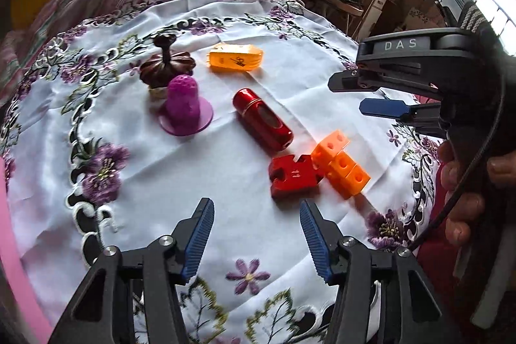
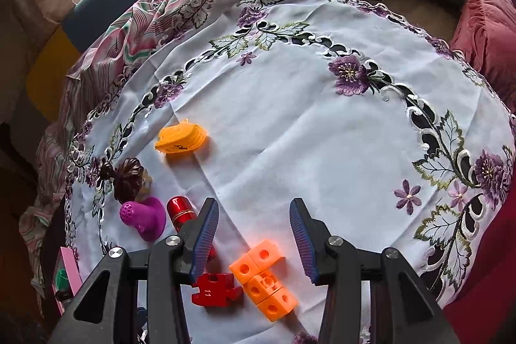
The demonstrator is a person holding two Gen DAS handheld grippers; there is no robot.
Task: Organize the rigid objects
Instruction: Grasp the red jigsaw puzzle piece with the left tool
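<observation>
Six small rigid pieces lie on the embroidered white tablecloth (image 2: 322,131), and both tongs hang over it with nothing between their pads. Left gripper (image 1: 256,239) is spread wide, blue pads apart, with the red puzzle block (image 1: 293,176) just ahead of its right finger and touching the orange cube cluster (image 1: 342,165) beyond that. Further ahead lies the red cylinder (image 1: 262,123) on its side, then the purple cone (image 1: 185,108) to its left, the dark brown ornament (image 1: 166,66) right behind the cone, and the orange case (image 1: 235,58) farthest out. Right gripper (image 2: 254,236) is spread open too, hovering above the table; the orange cube cluster (image 2: 262,278) sits directly below the gap between its fingers, the red puzzle block (image 2: 214,290) just under its left finger. Seen from the left wrist, that right gripper (image 1: 354,95) hangs off to the right, above the cloth.
</observation>
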